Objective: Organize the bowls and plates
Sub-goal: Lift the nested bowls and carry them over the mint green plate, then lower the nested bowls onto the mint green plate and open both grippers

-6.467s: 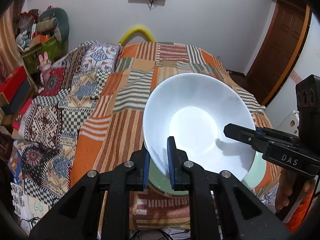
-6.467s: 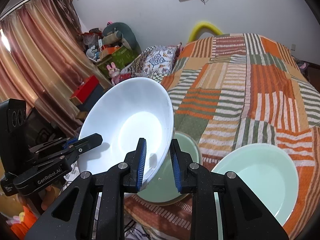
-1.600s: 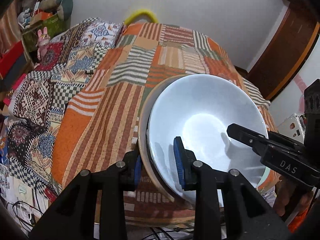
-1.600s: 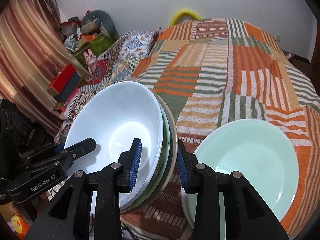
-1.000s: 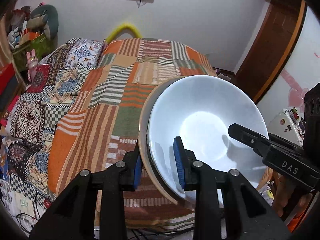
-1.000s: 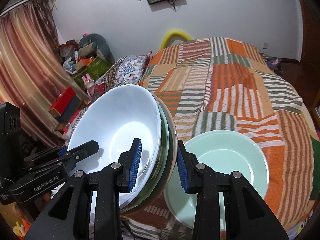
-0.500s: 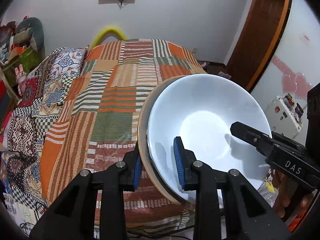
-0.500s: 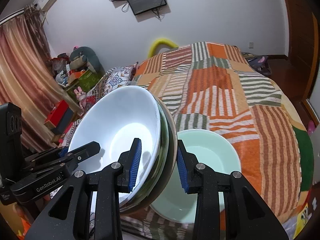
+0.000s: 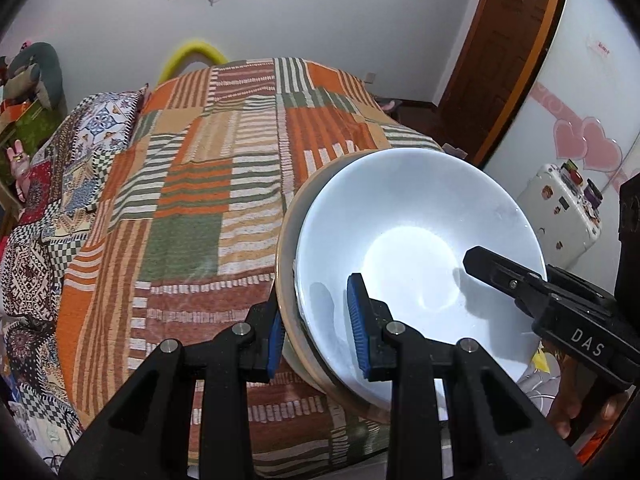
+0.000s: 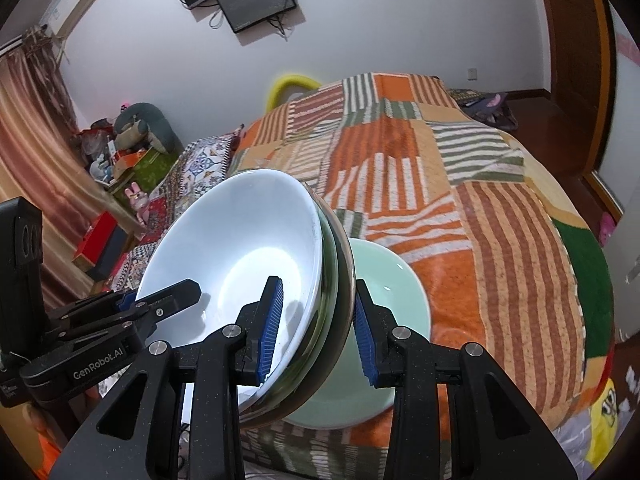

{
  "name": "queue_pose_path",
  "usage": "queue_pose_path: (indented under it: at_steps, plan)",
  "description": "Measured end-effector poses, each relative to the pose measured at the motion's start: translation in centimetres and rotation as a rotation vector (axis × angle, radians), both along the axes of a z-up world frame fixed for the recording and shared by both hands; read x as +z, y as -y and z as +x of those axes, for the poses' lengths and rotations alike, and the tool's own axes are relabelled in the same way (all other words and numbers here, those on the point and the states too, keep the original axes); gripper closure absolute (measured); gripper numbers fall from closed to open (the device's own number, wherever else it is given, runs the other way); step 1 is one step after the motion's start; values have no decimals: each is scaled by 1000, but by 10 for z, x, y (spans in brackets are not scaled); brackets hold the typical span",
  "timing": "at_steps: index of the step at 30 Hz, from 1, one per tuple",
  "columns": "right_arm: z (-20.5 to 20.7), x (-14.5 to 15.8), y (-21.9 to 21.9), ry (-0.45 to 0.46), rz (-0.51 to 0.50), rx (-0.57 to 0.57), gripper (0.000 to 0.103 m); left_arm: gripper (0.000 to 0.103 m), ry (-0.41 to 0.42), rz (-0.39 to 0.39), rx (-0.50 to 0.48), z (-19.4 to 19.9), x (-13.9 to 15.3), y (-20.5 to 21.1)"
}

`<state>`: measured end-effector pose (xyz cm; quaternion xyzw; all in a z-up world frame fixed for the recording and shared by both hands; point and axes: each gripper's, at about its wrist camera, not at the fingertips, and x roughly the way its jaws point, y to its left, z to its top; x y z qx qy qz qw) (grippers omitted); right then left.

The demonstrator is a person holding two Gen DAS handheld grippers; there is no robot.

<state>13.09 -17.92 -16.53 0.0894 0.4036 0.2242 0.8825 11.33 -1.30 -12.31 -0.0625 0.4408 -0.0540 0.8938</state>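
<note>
A stack of nested bowls is held in the air above the bed: a white bowl (image 9: pixel 416 248) on top, with a green bowl (image 10: pixel 331 280) and a beige-rimmed bowl (image 9: pixel 286 240) under it. My left gripper (image 9: pixel 316 320) is shut on the stack's left rim. My right gripper (image 10: pixel 318 316) is shut on its right rim, one finger inside the white bowl (image 10: pixel 240 256). A mint-green bowl (image 10: pixel 388 292) lies on the bedspread below, partly hidden by the stack.
The patchwork orange and green bedspread (image 9: pixel 208 176) covers the bed. A patterned blanket (image 9: pixel 48 184) lies along the left side. A wooden door (image 9: pixel 504 48) and a white case with stickers (image 9: pixel 560 216) stand at the right. Clutter and boxes (image 10: pixel 120 160) sit by the curtain.
Both grippers have lifted the bowl stack higher off the bed and carried it rightward. The mint-green bowl stays on the bedspread and looks smaller below.
</note>
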Motion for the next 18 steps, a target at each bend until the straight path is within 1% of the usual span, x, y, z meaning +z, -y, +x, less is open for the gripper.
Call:
queue_pose_path:
  at_steps: [10, 18]
  plan:
    - [5, -14, 11, -46, -11, -29, 72, 74, -61, -4, -28, 14, -21, 12]
    - [12, -28, 10, -94, -18, -29, 72, 74, -126, -8, -26, 25, -41, 12]
